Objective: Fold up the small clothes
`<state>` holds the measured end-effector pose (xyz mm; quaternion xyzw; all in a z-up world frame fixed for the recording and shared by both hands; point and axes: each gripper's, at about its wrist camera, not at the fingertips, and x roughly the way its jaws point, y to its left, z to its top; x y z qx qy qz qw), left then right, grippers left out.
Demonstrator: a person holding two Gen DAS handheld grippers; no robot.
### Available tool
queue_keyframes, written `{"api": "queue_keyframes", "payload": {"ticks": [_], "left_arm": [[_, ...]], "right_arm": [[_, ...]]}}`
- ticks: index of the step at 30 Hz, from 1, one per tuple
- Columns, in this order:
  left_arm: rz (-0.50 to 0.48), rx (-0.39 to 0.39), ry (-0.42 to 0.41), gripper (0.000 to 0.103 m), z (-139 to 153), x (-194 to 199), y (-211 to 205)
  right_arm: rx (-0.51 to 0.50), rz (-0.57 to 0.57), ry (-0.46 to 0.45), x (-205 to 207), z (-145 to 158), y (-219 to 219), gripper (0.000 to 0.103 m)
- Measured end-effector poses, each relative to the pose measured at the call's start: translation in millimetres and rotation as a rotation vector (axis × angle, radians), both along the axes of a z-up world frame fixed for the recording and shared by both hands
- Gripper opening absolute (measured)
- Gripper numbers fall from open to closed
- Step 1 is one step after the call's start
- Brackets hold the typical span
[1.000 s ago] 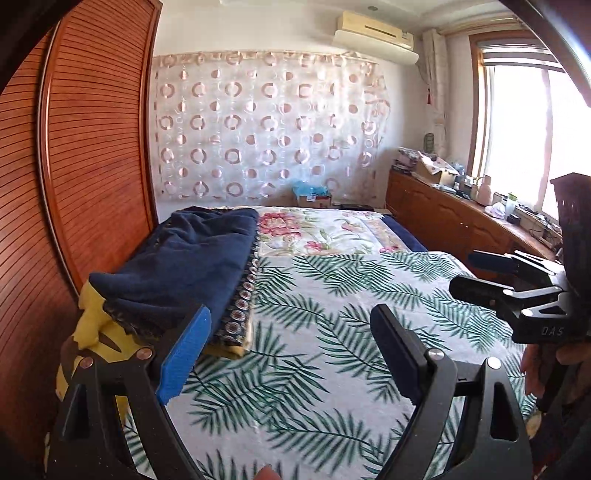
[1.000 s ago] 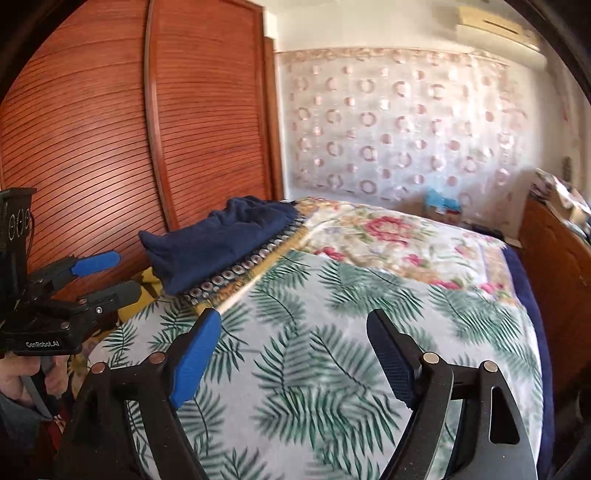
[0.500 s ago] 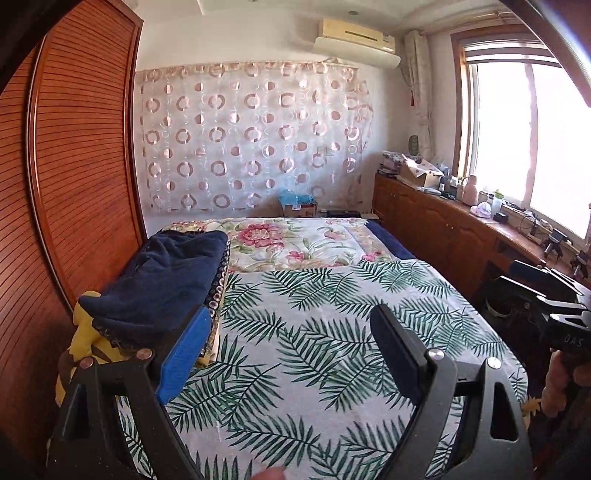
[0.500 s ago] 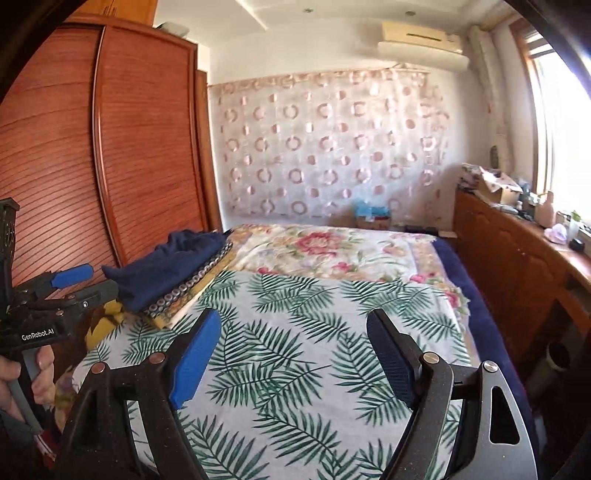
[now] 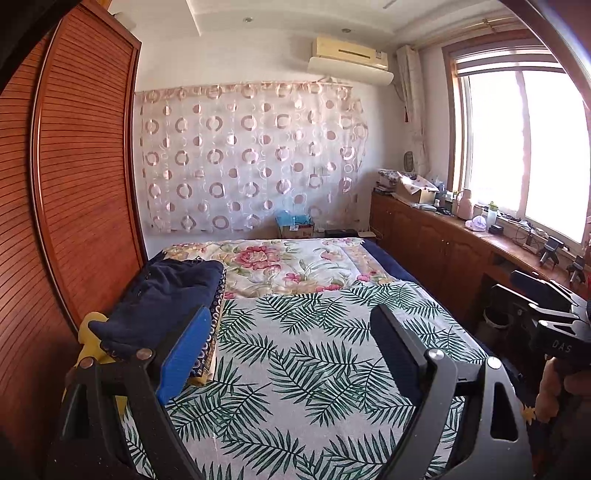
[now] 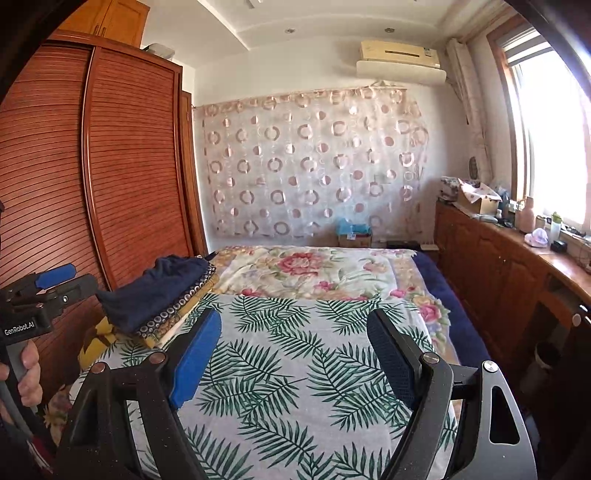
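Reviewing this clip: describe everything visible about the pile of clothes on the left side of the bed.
The pile of folded clothes lies along the bed's left edge, beside the reddish slatted wooden wardrobe. A soft dark navy garment lies on top, slightly rumpled; under it a dark fabric edge printed with pale rings, then yellowish layers. It rests on the palm-leaf printed sheet. No gripper touches it.

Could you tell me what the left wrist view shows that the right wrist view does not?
Only the left wrist view shows the right gripper from the side, at its right edge. Only the right wrist view shows the left gripper from the side, and the cupboards above the wardrobe. Both show the clothes stack, leaf sheet, curtain and air conditioner.
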<state>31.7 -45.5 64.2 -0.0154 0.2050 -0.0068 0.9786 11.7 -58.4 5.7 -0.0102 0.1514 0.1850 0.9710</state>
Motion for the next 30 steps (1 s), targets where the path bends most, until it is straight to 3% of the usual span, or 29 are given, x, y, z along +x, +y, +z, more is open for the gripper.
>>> {"api": "queue_keyframes", "payload": {"ticks": [30], "left_arm": [[0.007,0.002,0.007,0.088,0.7,-4.2,0.8]], "right_arm": [[0.010,-0.019,0.003,-0.5,5.9,-14.2,0.083]]}}
